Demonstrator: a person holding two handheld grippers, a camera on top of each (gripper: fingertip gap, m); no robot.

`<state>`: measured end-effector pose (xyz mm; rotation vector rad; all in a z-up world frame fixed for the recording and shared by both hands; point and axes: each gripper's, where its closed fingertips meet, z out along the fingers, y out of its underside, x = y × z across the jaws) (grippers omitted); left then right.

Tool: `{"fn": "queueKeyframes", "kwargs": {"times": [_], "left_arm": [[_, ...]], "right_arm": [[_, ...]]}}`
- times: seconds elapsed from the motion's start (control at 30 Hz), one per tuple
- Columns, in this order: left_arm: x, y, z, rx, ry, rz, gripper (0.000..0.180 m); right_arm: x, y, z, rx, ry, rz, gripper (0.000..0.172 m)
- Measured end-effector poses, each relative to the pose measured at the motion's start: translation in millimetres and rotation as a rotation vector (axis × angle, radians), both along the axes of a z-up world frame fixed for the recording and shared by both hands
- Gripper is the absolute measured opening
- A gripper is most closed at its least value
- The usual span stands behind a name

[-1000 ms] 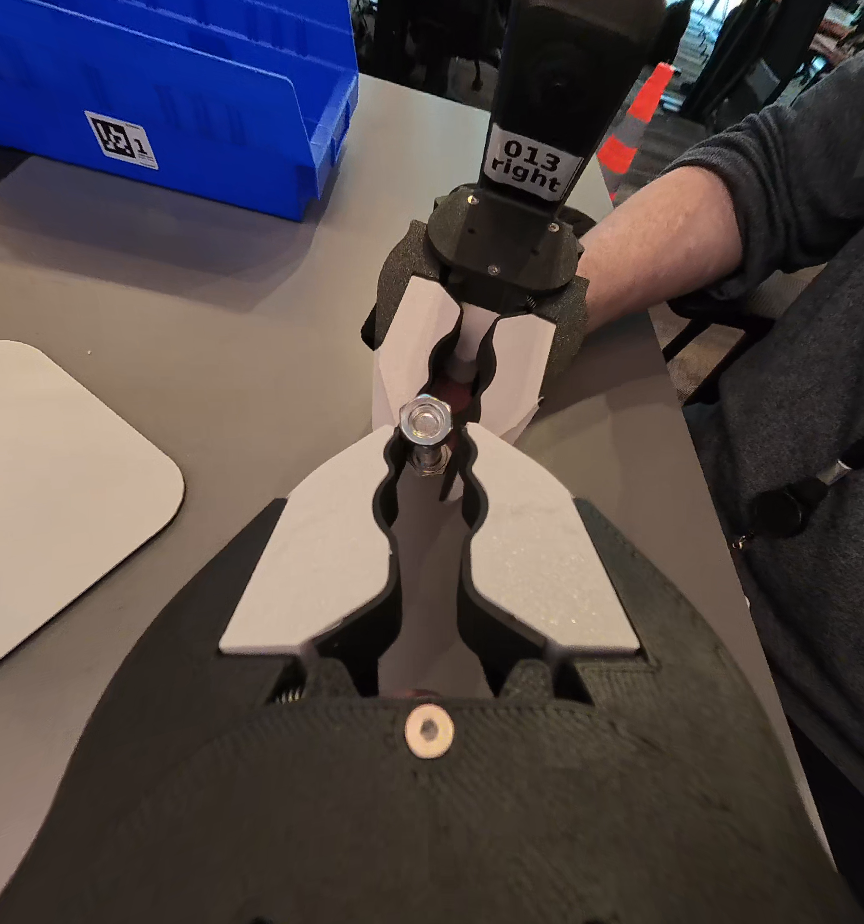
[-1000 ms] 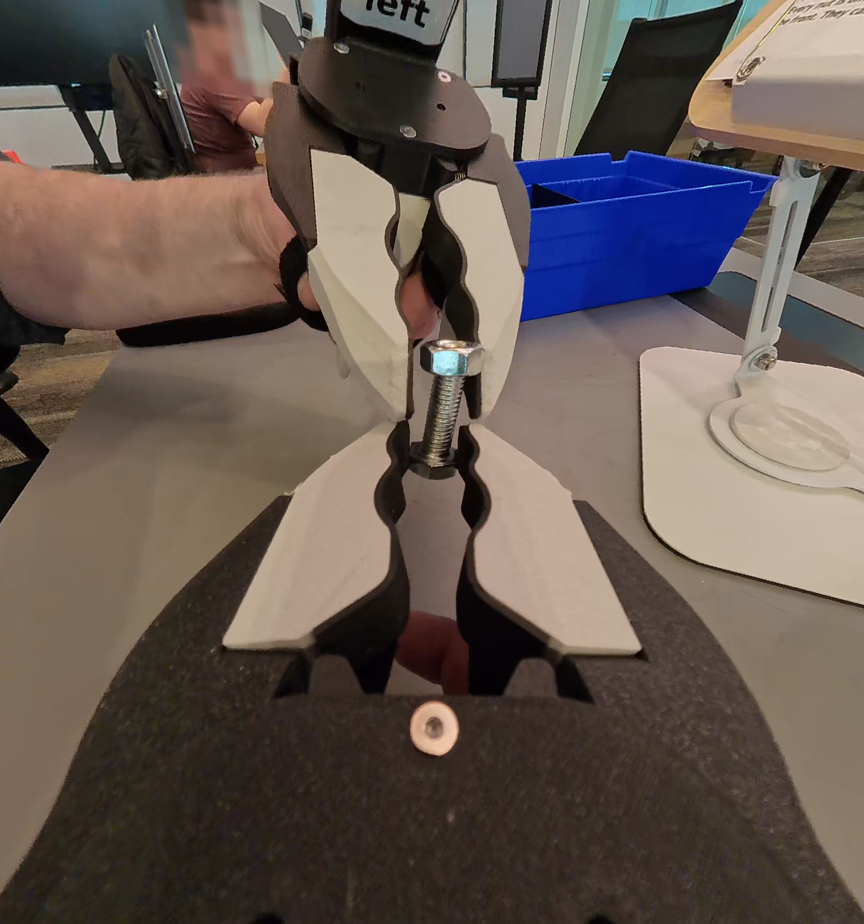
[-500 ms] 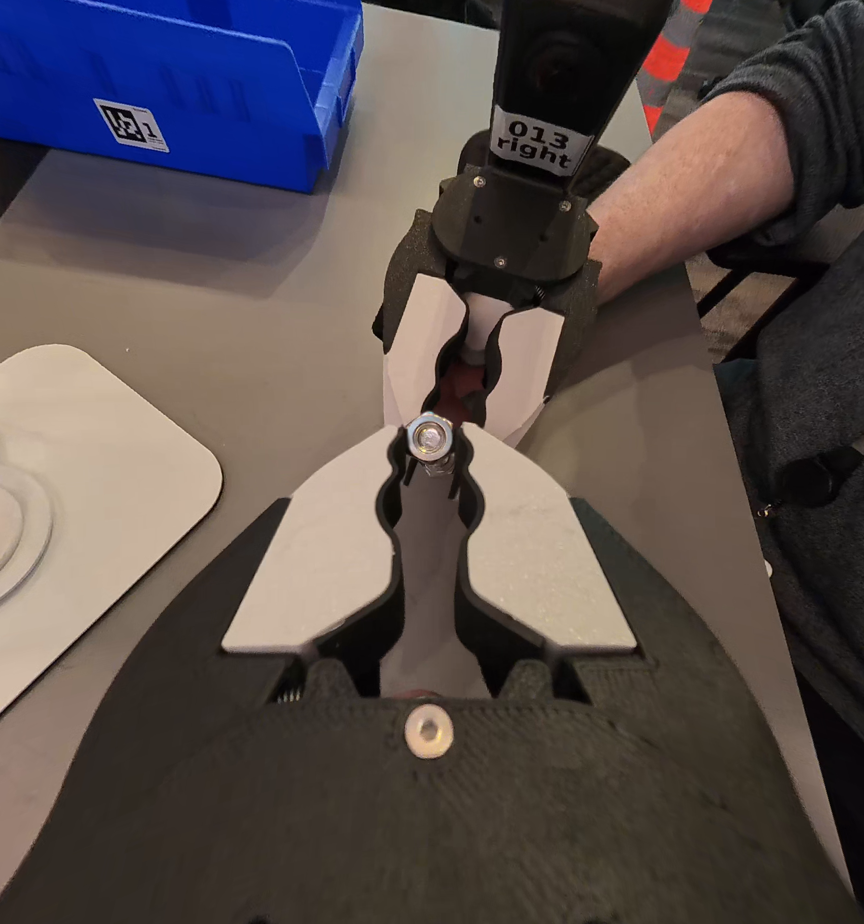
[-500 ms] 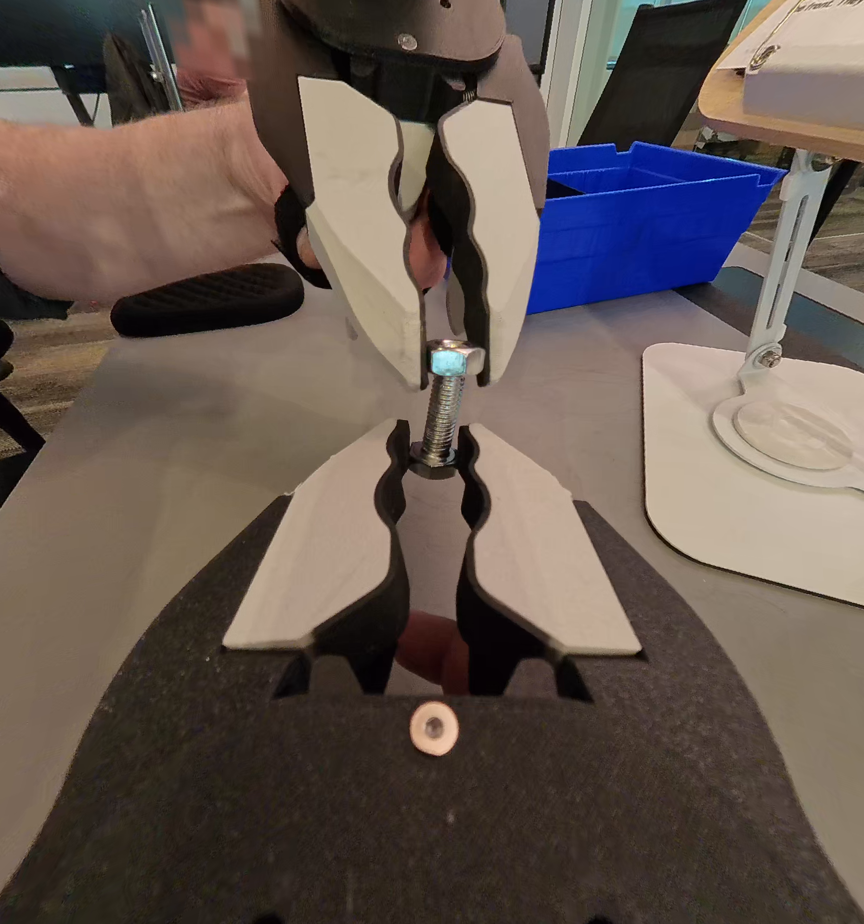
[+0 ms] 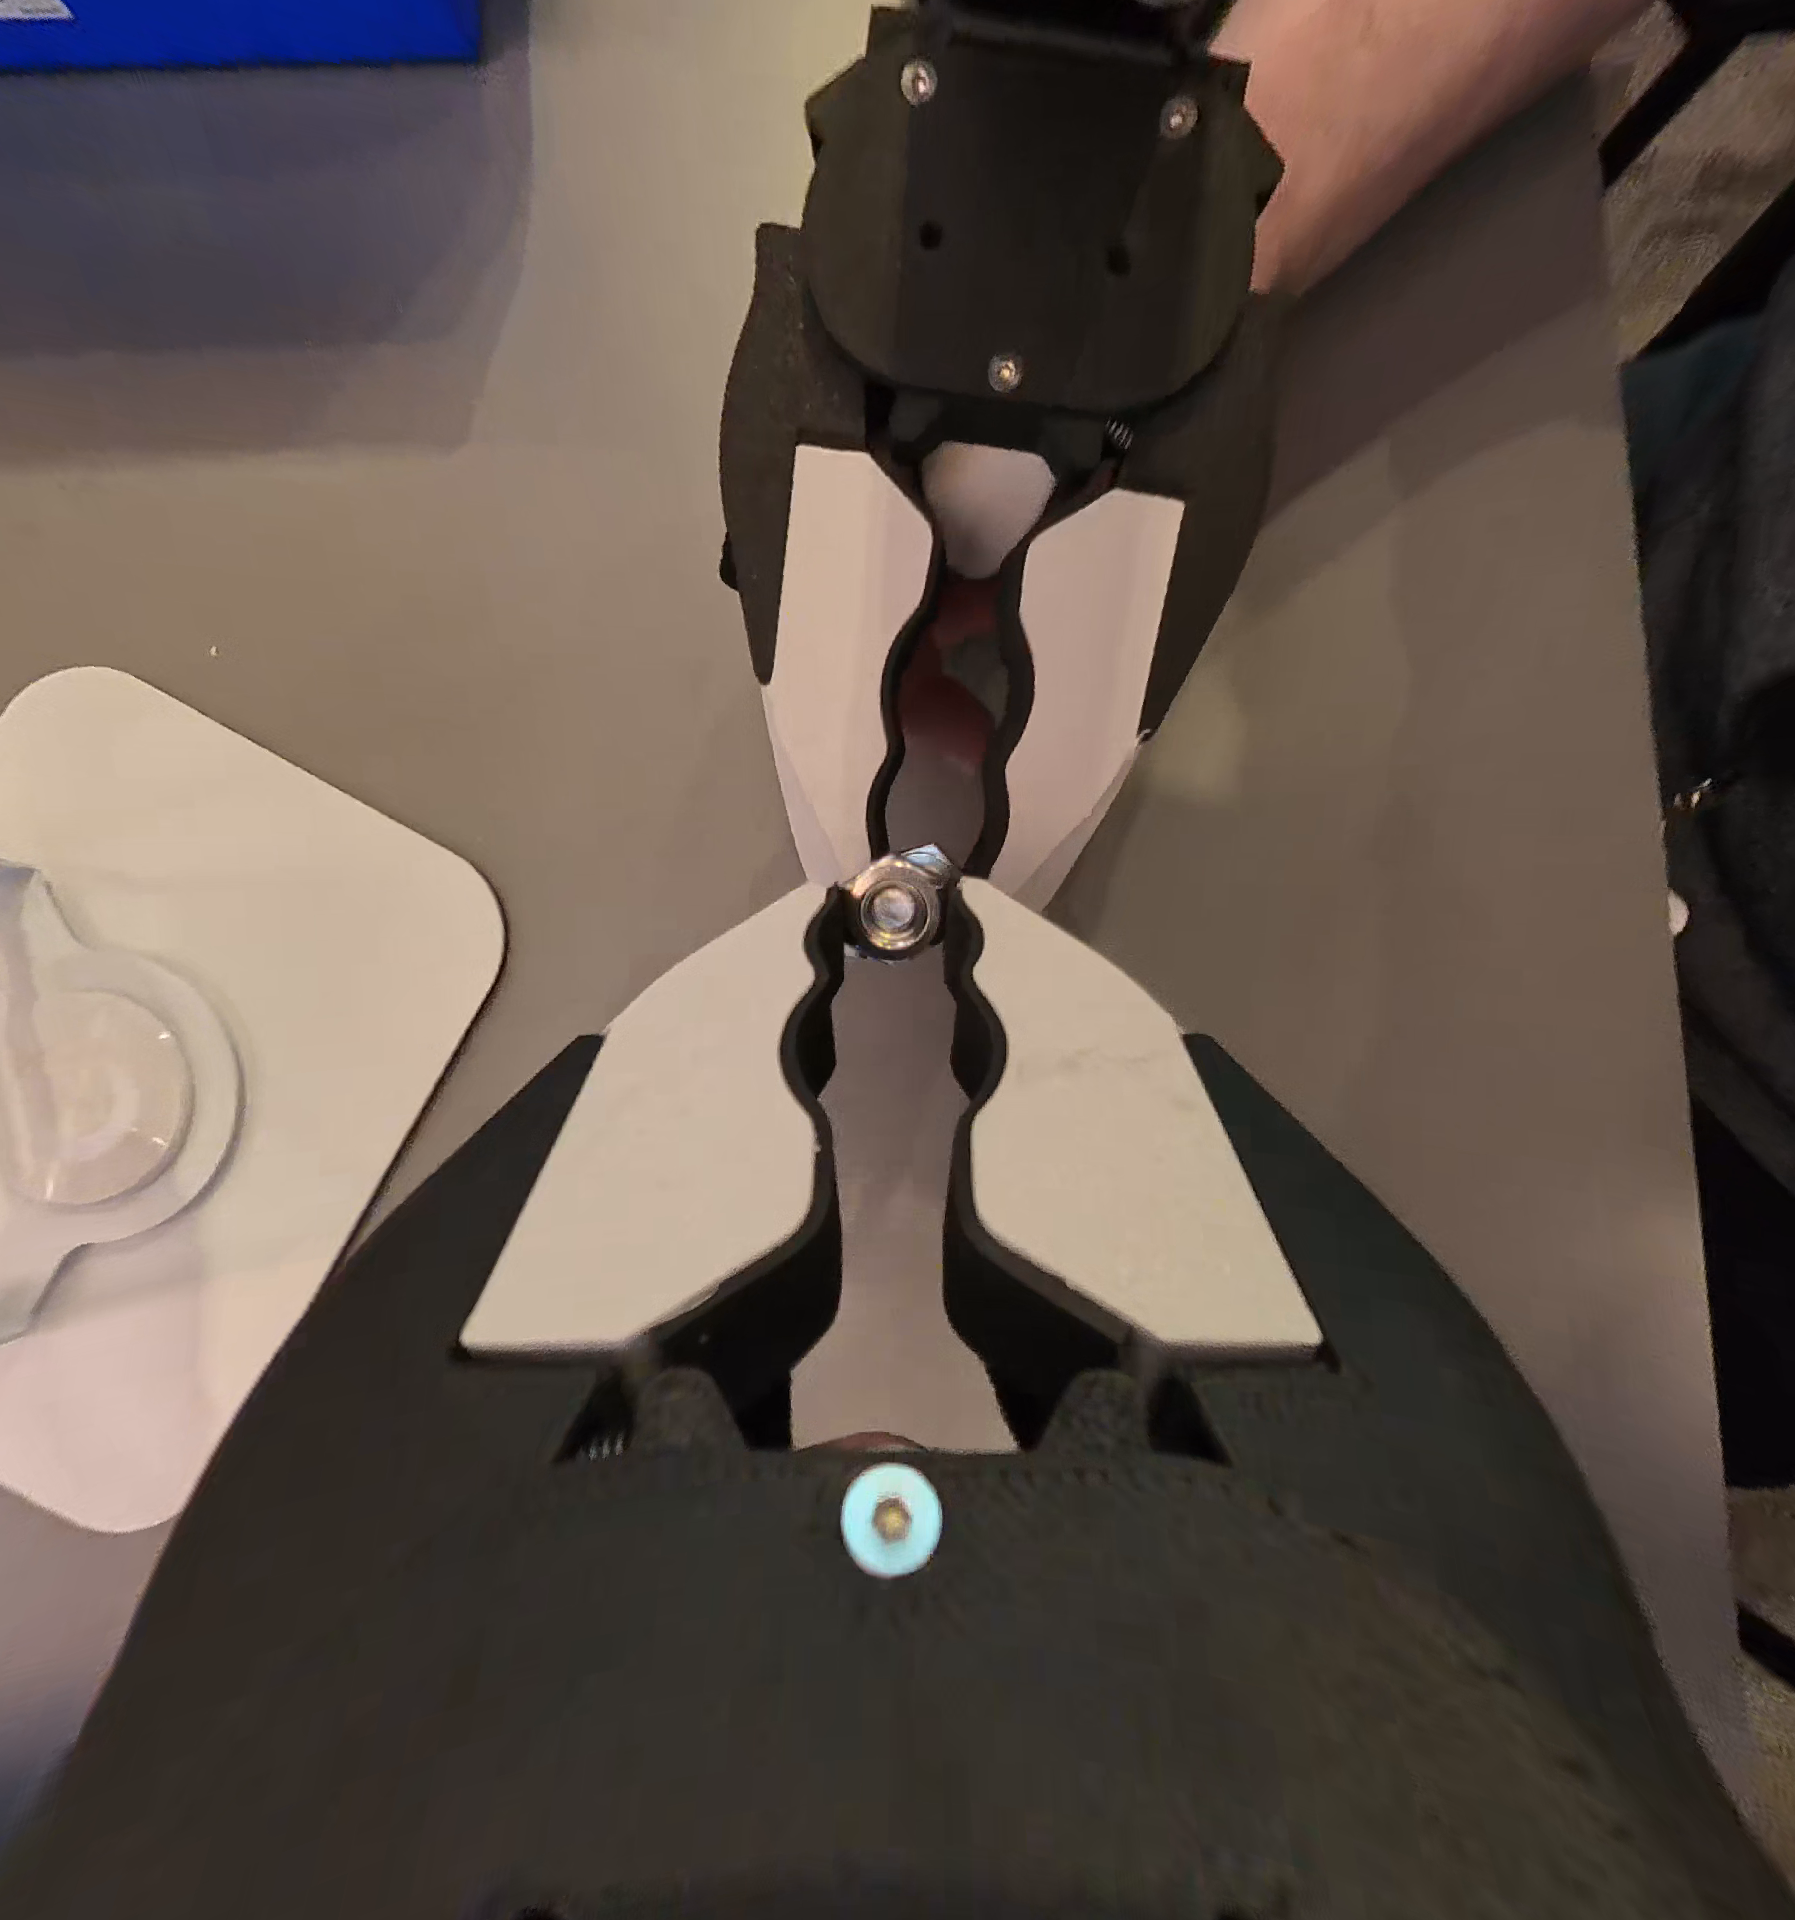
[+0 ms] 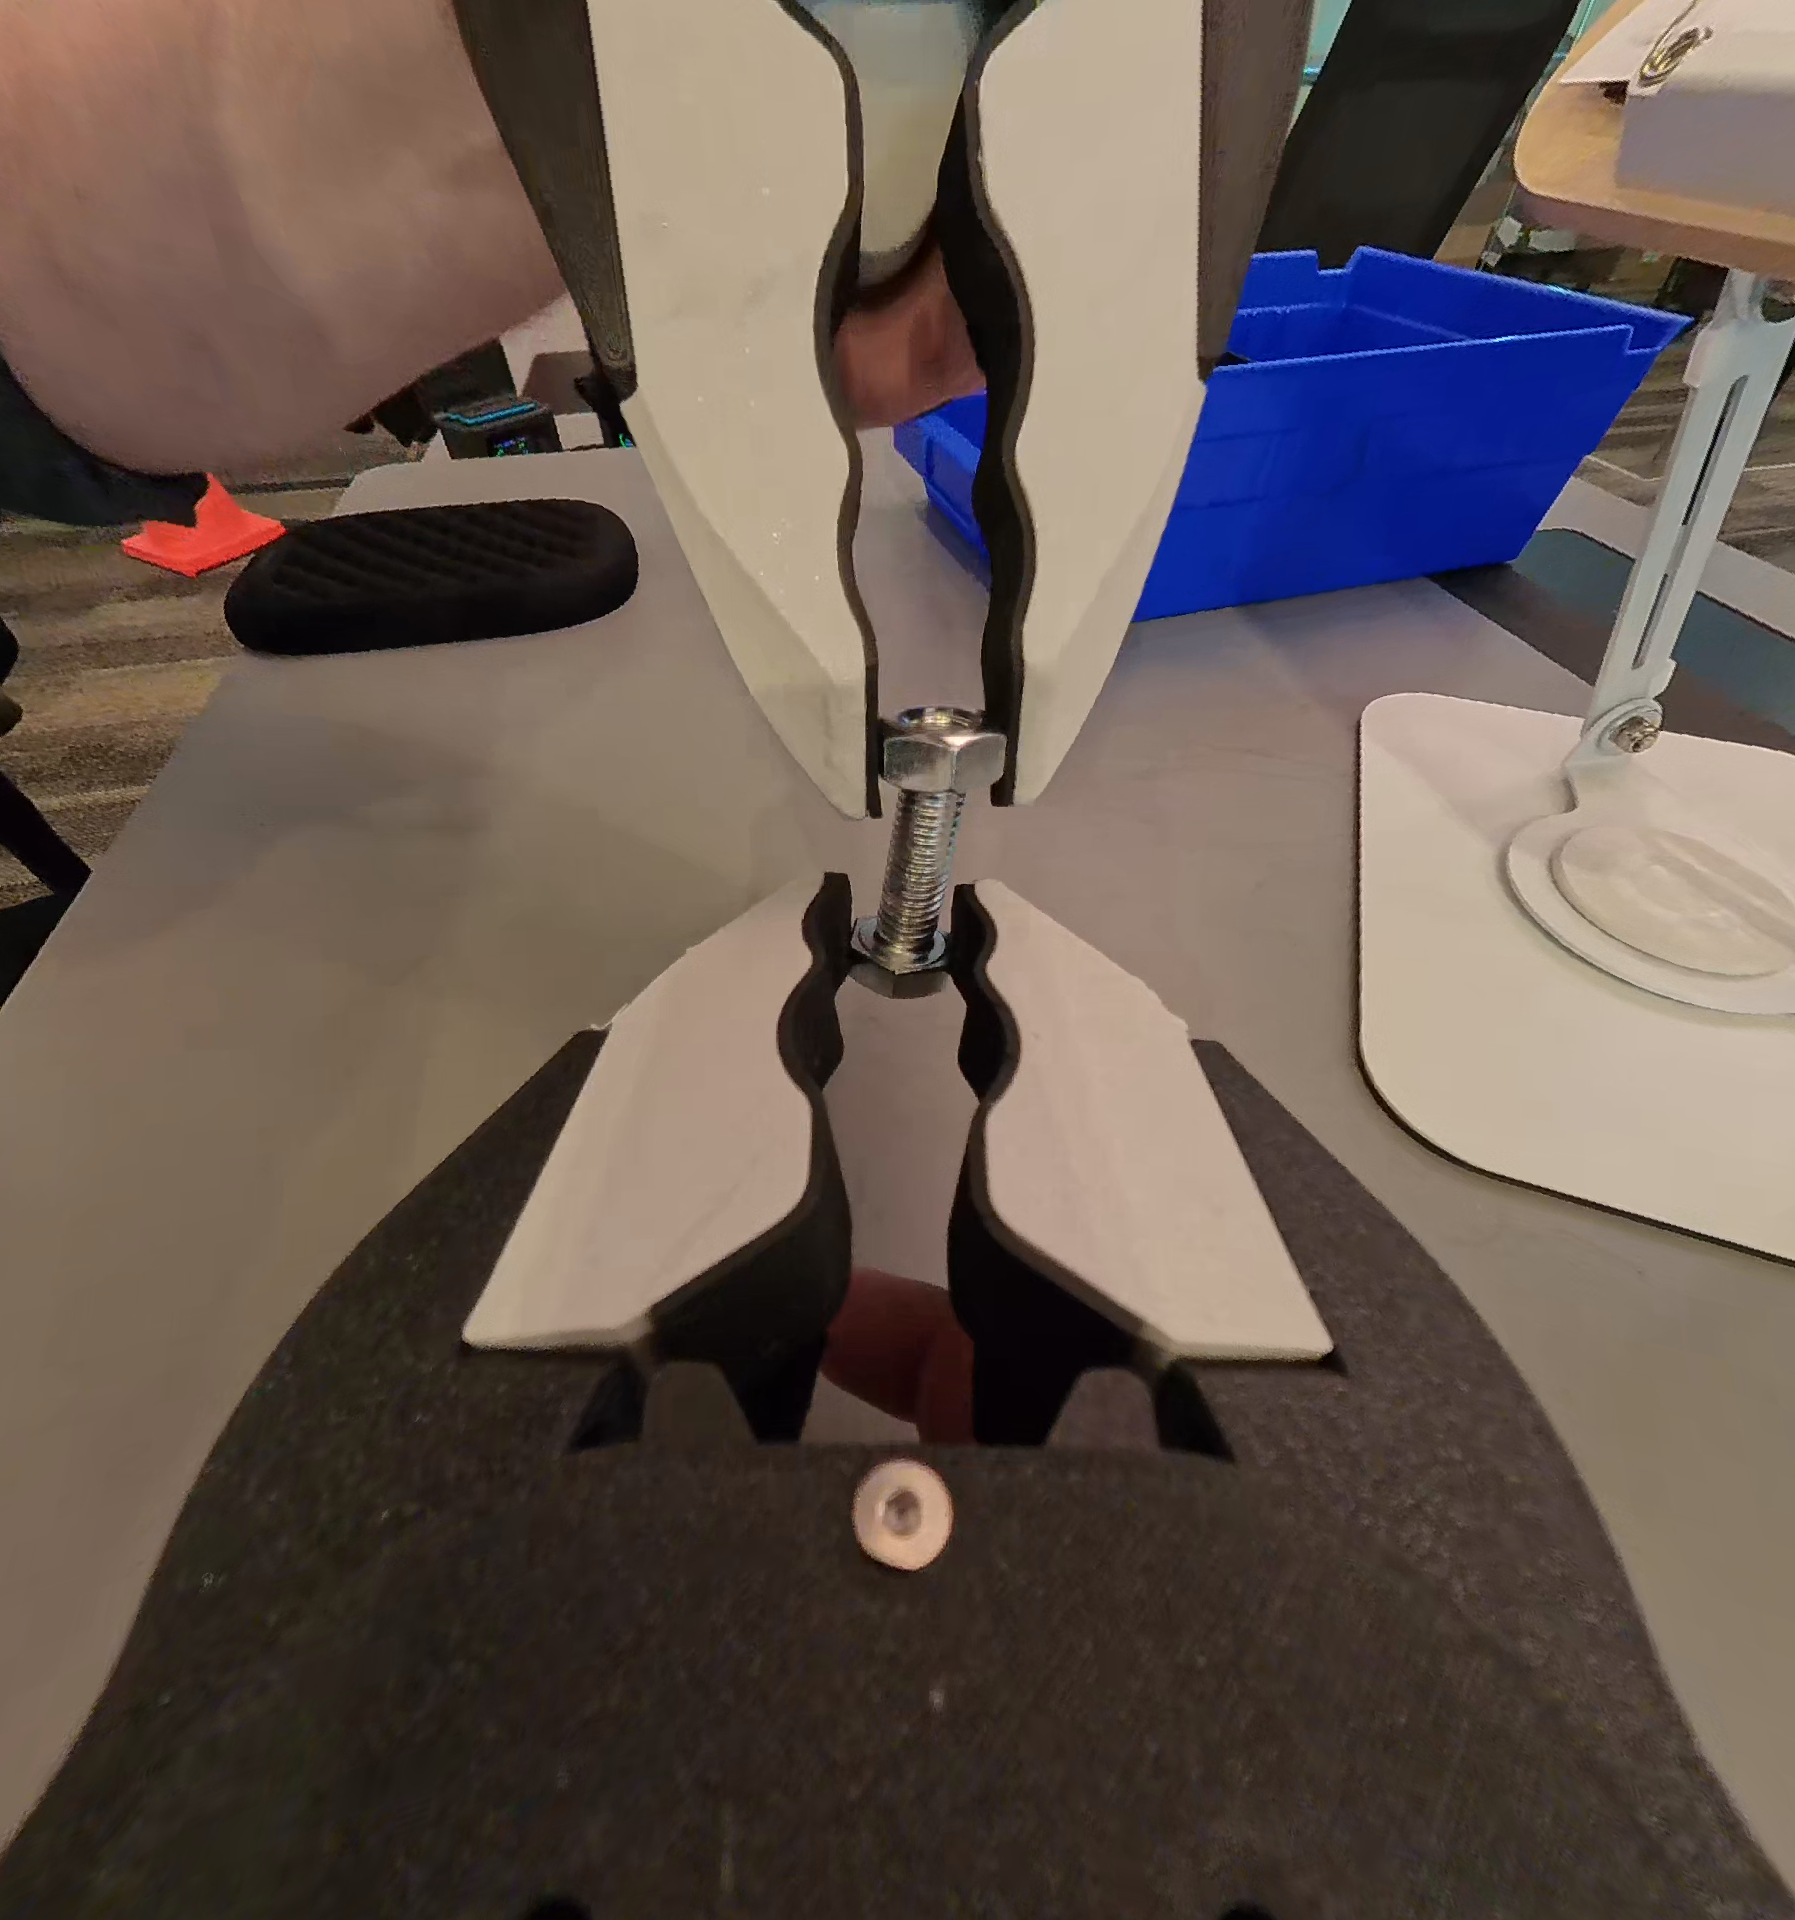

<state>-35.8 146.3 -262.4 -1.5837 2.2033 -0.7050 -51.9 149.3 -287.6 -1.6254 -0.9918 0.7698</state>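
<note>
My left tool (image 6: 940,758) comes down from above with its fingertips (image 6: 841,748) narrowly parted and pressed on the hex head of a silver bolt (image 6: 914,852), which stands nearly upright above the grey desk (image 6: 457,831). My right tool (image 6: 898,940) reaches in low from the near side — its black wavy pads are closed on the silver nut (image 6: 898,961) threaded onto the bolt's lower end. From the left wrist view I look straight down the bolt's axis, so only its round head shows between my own fingertips, with the right tool (image 5: 934,857) pointing back at me just beyond it.

As for writing, I can read none: both tools are plain black and white here, and a white label on the blue bin (image 6: 1392,436) is cut off at the top edge of the left wrist view. The bin sits at the far side of the desk. A white stand base (image 6: 1599,1091) with a clear disc lies off to one side, and a black mesh pad (image 6: 425,571) rests near the desk's far corner.
</note>
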Motion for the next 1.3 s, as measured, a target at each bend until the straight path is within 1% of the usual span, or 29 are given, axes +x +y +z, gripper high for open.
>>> {"fn": "queueKeyframes", "kwargs": {"times": [0.27, 0.37, 0.47, 0.63, 1.0, 1.07, 1.13, 1.3], "left_arm": [[-5.1, -0.5, -3.8, 0.046, 0.126, -0.049, 0.017], [-5.8, -1.3, -4.0, 0.042, 0.146, -0.068, 0.017], [-4.8, -1.9, -3.5, 0.03, 0.126, -0.093, 0.017], [-4.2, -1.8, -3.8, -0.002, 0.091, -0.09, 0.017], [-6.4, -3.1, -8.3, 0.037, 0.124, -0.11, 0.018], [-6.2, -3.6, -8.5, 0.042, 0.132, -0.11, 0.02], [-5.8, -4.0, -8.3, 0.041, 0.127, -0.11, 0.023], [-5.4, -4.5, -8.7, 0.027, 0.107, -0.098, 0.024]], "right_arm": [[-1.6, -1.3, -3.5, 0.0, -0.027, 0.008, 0.019], [-2.0, -2.0, -3.7, 0.002, -0.03, 0.012, 0.019], [-1.6, -2.3, -2.7, 0.003, -0.023, 0.014, 0.019], [-0.8, -2.2, -1.1, -0.002, -0.009, 0.016, 0.019], [-2.6, -3.2, -2.9, 0.005, -0.028, 0.02, 0.019], [-2.1, -3.2, -2.2, 0.005, -0.022, 0.02, 0.019], [-1.7, -2.7, -1.6, 0.002, -0.017, 0.018, 0.019], [-1.5, -2.8, -1.1, 0.006, -0.015, 0.016, 0.019]]}}
